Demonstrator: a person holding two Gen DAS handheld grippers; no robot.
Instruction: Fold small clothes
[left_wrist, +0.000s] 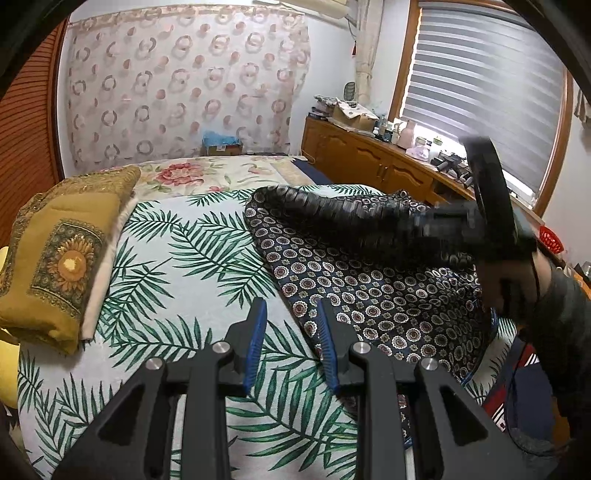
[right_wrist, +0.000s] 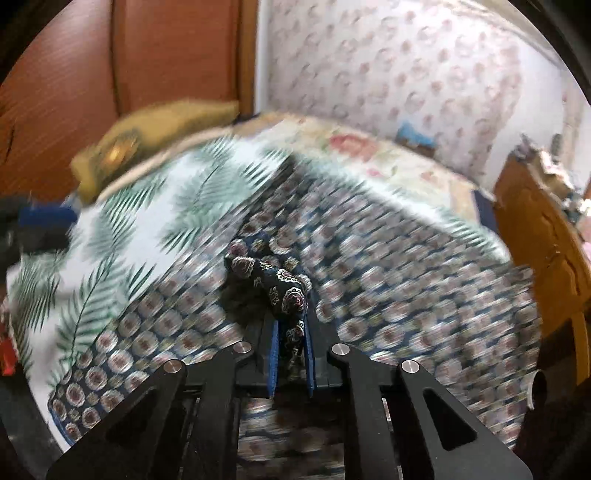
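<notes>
My right wrist view is smeared by motion blur: the patterned garment (right_wrist: 388, 266) ahead of my right hand-held gripper (right_wrist: 290, 332) loses its detail. In the left view, that hand-held gripper is a dark blur, and my sleeve (left_wrist: 565, 332) is cut off.

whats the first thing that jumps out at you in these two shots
The dark medallion-print garment spread over the right half of the palm-leaf sheet, one edge pinched and lifted by the right gripper. The left gripper hangs open just off its near edge, and a mustard sunflower cushion lies far left.
</notes>
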